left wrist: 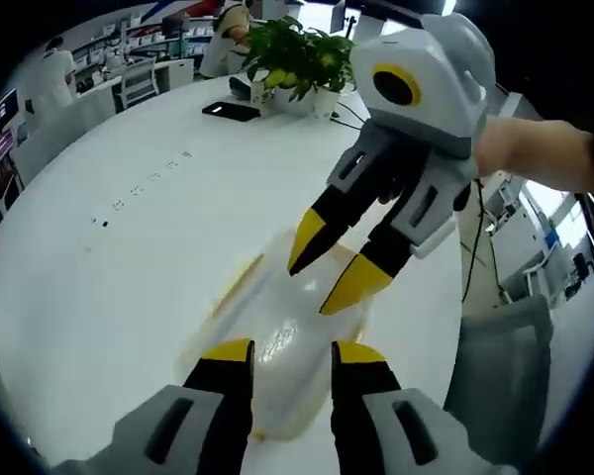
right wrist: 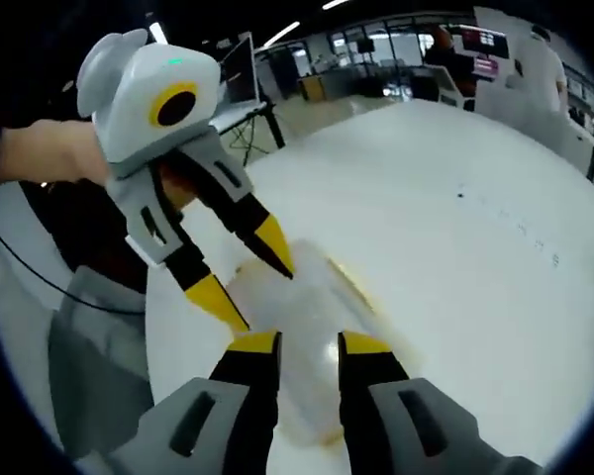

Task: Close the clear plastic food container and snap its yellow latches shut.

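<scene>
A clear plastic food container (left wrist: pixel 277 341) with yellow latches (left wrist: pixel 240 280) lies on a round white table (left wrist: pixel 99 267); both views are blurred. The left gripper (left wrist: pixel 291 353) hangs at the container's near end, jaws apart over the lid. The right gripper (left wrist: pixel 339 264) hangs at the container's far end, jaws apart, tips just above the lid. Judged from this, the step is pressing the lid flat; best to push evenly at both ends of the container before swinging each latch down; whether any latch is already snapped cannot be told.
</scene>
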The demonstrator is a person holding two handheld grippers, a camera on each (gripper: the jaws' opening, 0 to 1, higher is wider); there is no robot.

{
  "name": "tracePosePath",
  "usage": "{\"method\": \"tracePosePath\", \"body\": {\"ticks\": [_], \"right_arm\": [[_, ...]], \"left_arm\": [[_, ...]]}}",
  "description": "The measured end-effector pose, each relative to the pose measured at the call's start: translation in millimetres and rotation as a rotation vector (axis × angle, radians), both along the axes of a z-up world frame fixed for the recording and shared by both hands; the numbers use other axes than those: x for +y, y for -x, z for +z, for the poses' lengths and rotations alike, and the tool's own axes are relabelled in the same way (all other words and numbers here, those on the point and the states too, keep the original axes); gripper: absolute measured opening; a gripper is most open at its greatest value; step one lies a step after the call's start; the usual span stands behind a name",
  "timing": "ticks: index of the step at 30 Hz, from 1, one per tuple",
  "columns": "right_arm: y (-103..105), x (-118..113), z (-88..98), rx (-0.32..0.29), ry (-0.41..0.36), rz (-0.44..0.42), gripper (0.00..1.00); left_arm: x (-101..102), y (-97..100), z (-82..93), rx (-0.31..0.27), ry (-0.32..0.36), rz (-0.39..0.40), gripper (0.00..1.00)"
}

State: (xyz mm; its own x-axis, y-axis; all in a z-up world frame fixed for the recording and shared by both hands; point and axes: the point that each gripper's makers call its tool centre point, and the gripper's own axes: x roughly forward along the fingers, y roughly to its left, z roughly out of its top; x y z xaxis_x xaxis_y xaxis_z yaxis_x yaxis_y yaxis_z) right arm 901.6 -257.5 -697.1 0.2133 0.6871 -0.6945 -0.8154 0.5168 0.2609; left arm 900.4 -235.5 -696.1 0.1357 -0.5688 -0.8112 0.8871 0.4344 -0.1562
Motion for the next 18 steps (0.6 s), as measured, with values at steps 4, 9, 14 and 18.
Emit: {"method": "tracePosePath", "body": {"ticks": [4,9,14,18], "right_arm": [[-4.3,0.6,-2.5,0.007,-0.002,-0.011,0.2],[-9.2,3.5,-1.9,-0.023,-0.003,0.006,0.19],[-13.4,7.1,-1.2,-0.031,-0.003,0.019,0.2],[-17.3,9.0,-0.9,-0.037,-0.003,0.023,0.2]], "left_arm": [[-2.4,1.6,-1.5,-0.01,-0.003,-0.042,0.23],[-5.1,4.4,-1.5,-0.011,0.0,-0.062,0.23],[-9.0,6.4,-1.5,-0.011,0.005,-0.081,0.23],[-14.0,8.9,-0.2,-0.009,0.016,-0.091,0.23]]}}
